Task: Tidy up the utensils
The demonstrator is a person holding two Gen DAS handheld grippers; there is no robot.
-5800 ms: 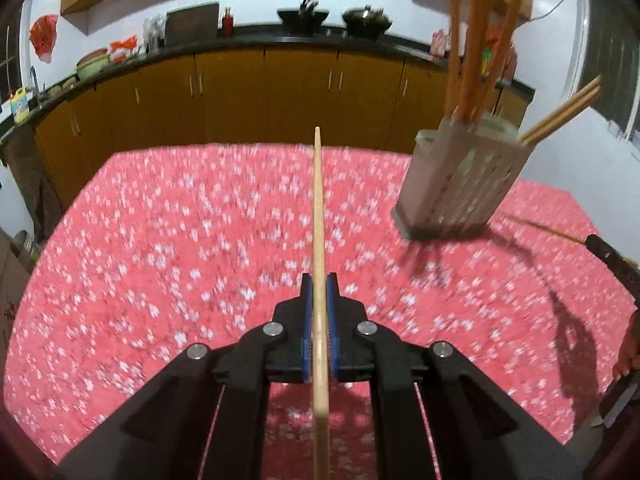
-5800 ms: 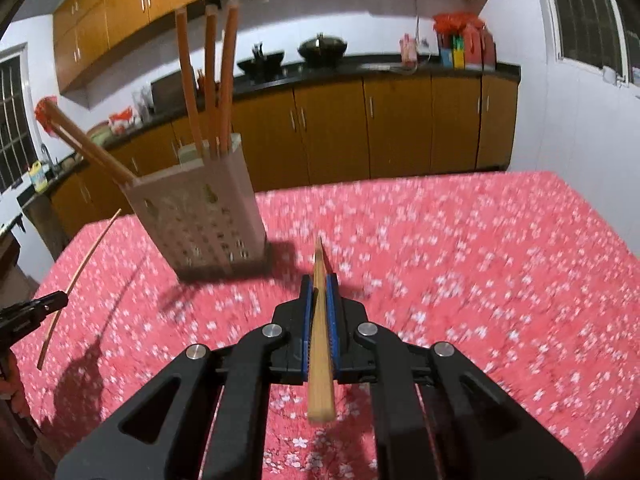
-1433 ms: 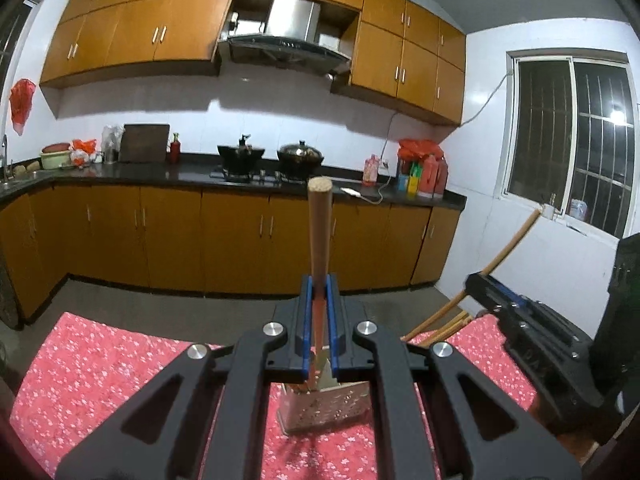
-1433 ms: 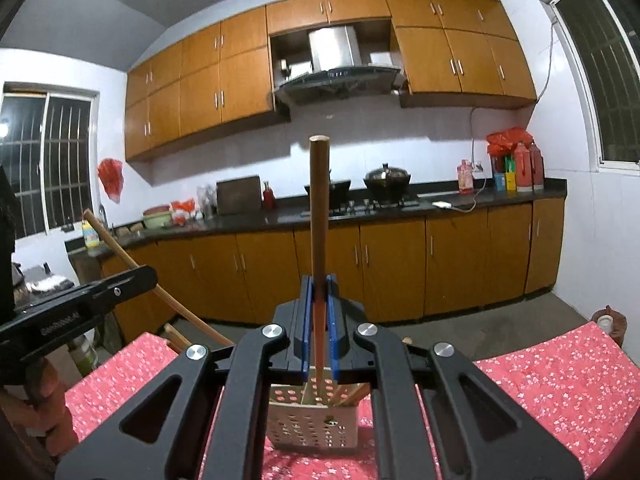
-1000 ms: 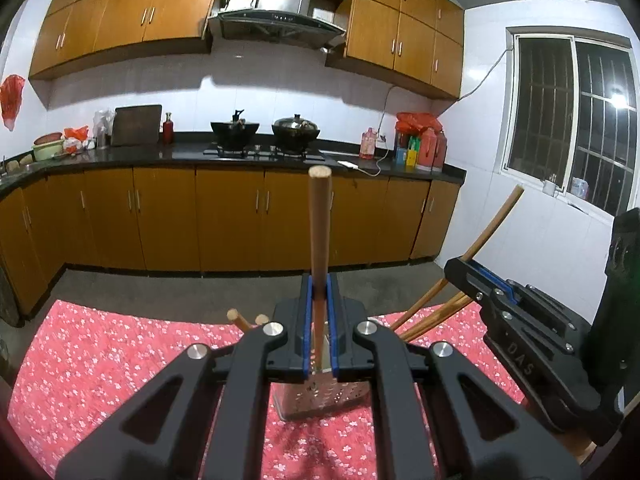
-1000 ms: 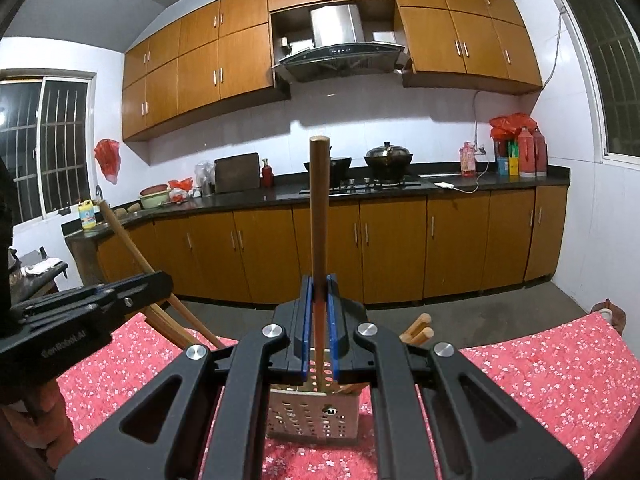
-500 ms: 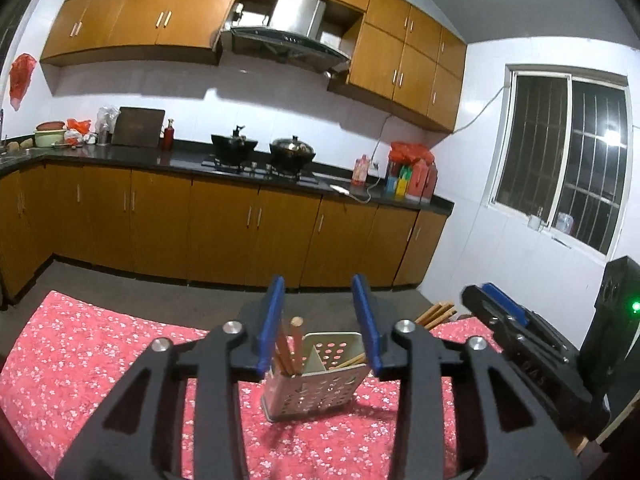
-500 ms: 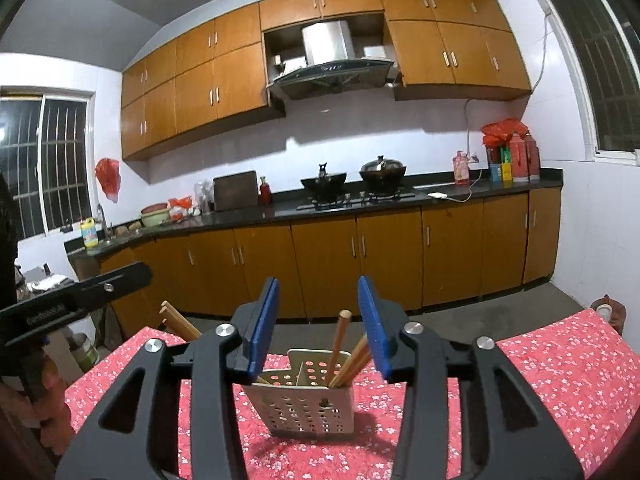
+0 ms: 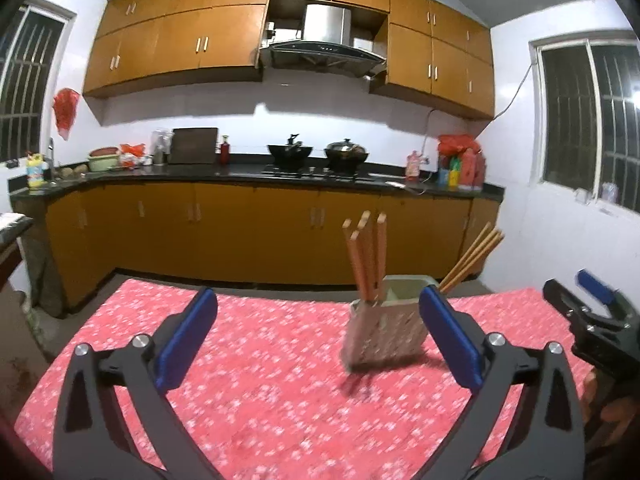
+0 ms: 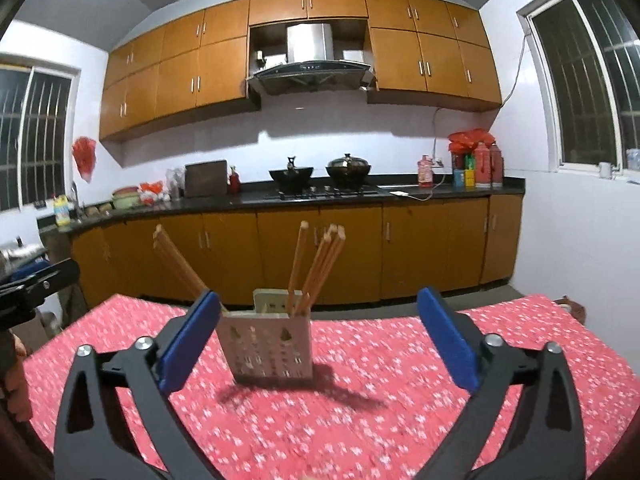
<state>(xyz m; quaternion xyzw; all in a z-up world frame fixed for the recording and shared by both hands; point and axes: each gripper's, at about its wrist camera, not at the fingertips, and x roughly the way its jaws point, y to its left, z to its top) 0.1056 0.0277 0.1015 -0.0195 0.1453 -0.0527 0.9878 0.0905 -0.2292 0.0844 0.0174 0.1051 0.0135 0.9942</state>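
Two grippers are spreading their jaws at this moment, and you are holding nothing in either one. Your left gripper (image 9: 316,334) is hanging over the red flowered tablecloth (image 9: 256,392), its blue pads (image 9: 186,336) standing wide apart with only cloth showing between them. The perforated holder (image 9: 384,330) is sitting on the cloth just left of the right-hand pad in that view, partly overlapped by it, and not touching either pad. Three chopsticks (image 9: 366,260) are standing nearly upright in its left part, and more are leaning out to the right over its rim.

Your right gripper (image 10: 318,336) is pointing at the same holder (image 10: 266,350) from the other side. Here the holder is appearing between the two wide-set pads, closer to the left one, whose tip is overlapping its corner in the picture; whether they are touching you cannot tell from this view. Several chopsticks (image 10: 316,268) are rising from the right part of the holder, and another bundle is slanting up and away to the left behind the left pad.

Each gripper is showing up at the edge of the other's view, with fingers (image 10: 16,392) of your hand wrapping its handle. Behind the table, a counter (image 10: 320,196) with two dark pots is running along wooden cabinets.
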